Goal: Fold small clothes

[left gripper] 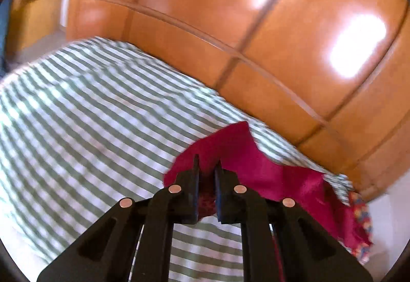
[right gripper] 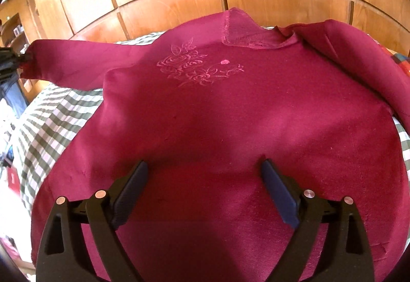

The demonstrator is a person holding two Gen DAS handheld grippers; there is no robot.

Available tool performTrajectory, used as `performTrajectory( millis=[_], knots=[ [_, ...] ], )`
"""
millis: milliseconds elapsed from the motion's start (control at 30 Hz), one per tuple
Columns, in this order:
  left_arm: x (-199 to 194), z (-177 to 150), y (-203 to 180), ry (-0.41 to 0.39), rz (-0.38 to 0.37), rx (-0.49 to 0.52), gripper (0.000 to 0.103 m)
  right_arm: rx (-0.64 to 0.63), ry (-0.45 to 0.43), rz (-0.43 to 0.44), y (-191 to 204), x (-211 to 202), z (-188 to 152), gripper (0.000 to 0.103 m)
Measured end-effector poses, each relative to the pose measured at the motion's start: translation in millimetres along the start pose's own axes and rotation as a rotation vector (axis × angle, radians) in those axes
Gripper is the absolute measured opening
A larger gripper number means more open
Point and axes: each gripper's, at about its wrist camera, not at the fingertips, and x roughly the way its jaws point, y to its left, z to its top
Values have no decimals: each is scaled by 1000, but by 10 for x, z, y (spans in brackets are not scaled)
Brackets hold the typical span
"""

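- Here, a dark magenta long-sleeved fleece sweater (right gripper: 217, 112) with a tone-on-tone rose embroidery (right gripper: 197, 68) on the chest lies front-up on a bed covered by a green-and-white checked sheet (left gripper: 84, 112); its body takes up most of the bed's near part, and the neckline points to the far edge, by the glossy orange-brown wooden wardrobe doors (left gripper: 256, 25).
- The sweater's body is spread fairly flat, which I judge suits a fold: the sleeves can be brought in over it.
- The sleeve on the left of the right wrist view (right gripper: 69, 64) is stretched out and lifted off the sheet toward the bed's left edge, probably to pull it straight before it is laid across the chest; the other sleeve (right gripper: 358, 56) lies bunched along the right edge.
- The left hand-held gripper (left gripper: 207, 174) has its fingers nearly together, clamped on the cuff end of the stretched sleeve, with magenta fabric bunched between them; it also shows small at the left edge of the right wrist view.
- The right hand-held gripper (right gripper: 203, 166) has its fingers spread wide apart and holds nothing; it hovers above the lower body of the sweater, and I cannot tell whether the tips touch the cloth.
- The fold seems barely begun.
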Motion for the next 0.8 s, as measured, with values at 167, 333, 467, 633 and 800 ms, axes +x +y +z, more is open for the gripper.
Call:
performTrajectory(
  millis=[167, 333, 467, 633, 800],
  knots=[
    [461, 62, 486, 104, 223, -58, 8, -12, 1, -13, 13, 9, -7, 90],
    [1055, -102, 903, 231, 329, -96, 10, -37, 7, -38, 43, 32, -17, 90],
    [912, -146, 1056, 190, 279, -170, 50, -46, 7, -49, 46, 26, -27, 90],
    [454, -180, 1363, 78, 233, -226, 60, -58, 7, -60, 60, 26, -27, 91],
    [405, -375, 1454, 78, 217, -199, 61, -67, 9, -74, 84, 30, -32, 91]
  ],
)
